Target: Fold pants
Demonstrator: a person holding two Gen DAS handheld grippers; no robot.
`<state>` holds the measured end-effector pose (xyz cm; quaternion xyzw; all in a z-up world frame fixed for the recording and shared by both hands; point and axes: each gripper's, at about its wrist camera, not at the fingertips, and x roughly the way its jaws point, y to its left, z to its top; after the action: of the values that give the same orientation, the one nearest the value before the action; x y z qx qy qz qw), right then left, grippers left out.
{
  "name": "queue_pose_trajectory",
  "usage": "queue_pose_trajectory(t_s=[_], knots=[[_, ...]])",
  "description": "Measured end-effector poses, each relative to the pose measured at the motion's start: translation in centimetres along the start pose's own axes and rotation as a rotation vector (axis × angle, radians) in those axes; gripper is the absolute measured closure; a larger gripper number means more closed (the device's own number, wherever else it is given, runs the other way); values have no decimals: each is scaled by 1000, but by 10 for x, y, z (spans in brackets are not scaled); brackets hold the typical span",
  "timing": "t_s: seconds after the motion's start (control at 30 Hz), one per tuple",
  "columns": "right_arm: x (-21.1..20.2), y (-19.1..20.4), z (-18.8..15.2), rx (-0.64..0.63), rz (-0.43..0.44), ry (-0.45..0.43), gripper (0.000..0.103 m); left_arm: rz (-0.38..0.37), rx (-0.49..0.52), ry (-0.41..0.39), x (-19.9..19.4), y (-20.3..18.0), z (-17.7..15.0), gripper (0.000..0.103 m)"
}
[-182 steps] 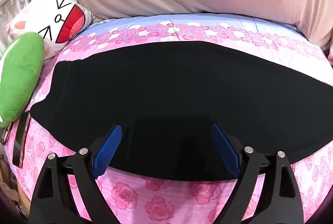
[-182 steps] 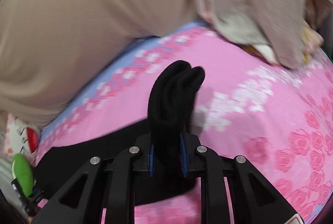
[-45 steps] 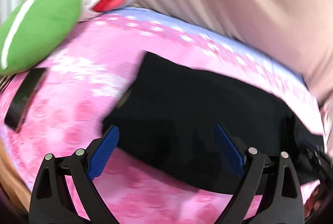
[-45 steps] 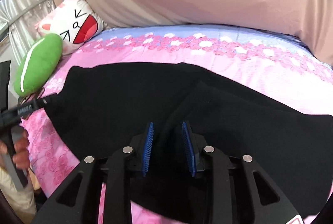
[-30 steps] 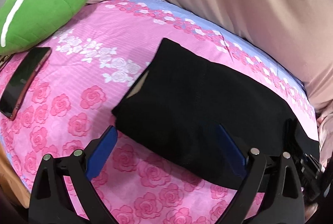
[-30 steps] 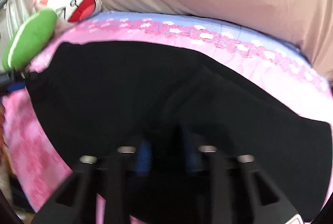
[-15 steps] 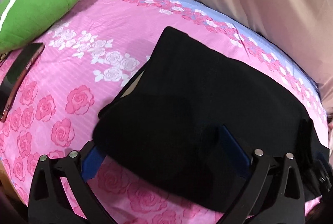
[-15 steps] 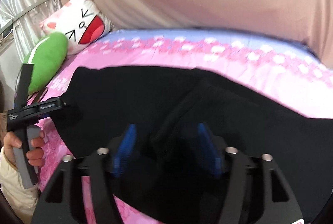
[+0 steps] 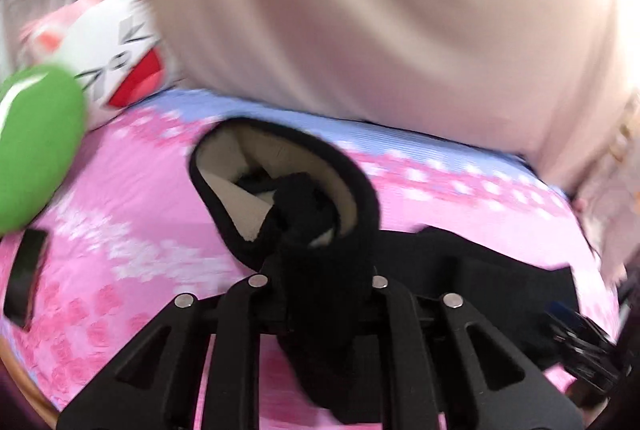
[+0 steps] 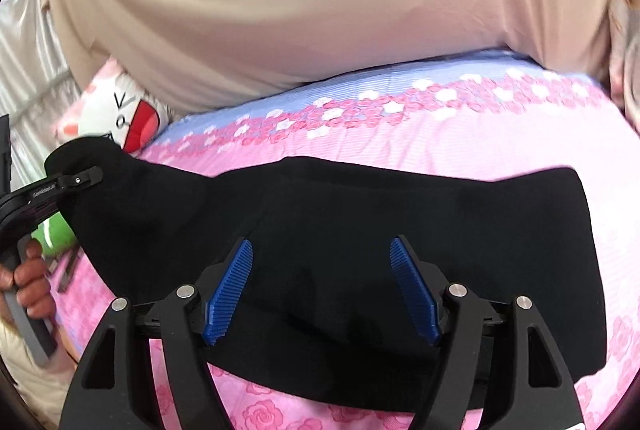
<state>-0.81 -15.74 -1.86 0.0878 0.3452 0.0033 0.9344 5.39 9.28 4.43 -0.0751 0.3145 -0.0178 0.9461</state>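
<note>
The black pants lie folded lengthwise across the pink floral bed. My left gripper is closing its jaws on one end of the pants and holds it raised off the sheet, so the cream lining shows inside the bunched opening. From the right wrist view, the left gripper sits at the far left with that end lifted. My right gripper hovers over the near edge of the pants. Its jaws are opening, the blue pads stand wide apart and press on nothing.
A green pillow and a cartoon-face pillow lie at the left end of the bed, with a dark phone near them. A large beige cover rises behind. A hand grips the left tool's handle.
The left gripper shut on the pants' end and lifted it off the bed. The right gripper let go of the fold, opened wide and drew back a little.
</note>
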Motion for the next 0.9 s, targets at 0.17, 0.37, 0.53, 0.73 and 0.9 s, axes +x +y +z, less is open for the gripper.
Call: queue_pose_trajectory(t_s=[0.17, 0.37, 0.53, 0.73, 0.9], knots=[[0, -13, -9, 13, -22, 34, 33, -11, 98, 113, 28, -42, -28, 47], [-3, 7, 0, -20, 83, 49, 27, 36, 57, 70, -12, -3, -40, 14], [24, 53, 28, -9, 334, 118, 20, 59, 10, 105, -25, 34, -49, 11], [87, 93, 53, -114, 285, 226, 17, 133, -6, 144, -15, 61, -63, 11], [131, 102, 42, -146, 297, 371, 16, 133, -26, 199, 1, 74, -74, 11]])
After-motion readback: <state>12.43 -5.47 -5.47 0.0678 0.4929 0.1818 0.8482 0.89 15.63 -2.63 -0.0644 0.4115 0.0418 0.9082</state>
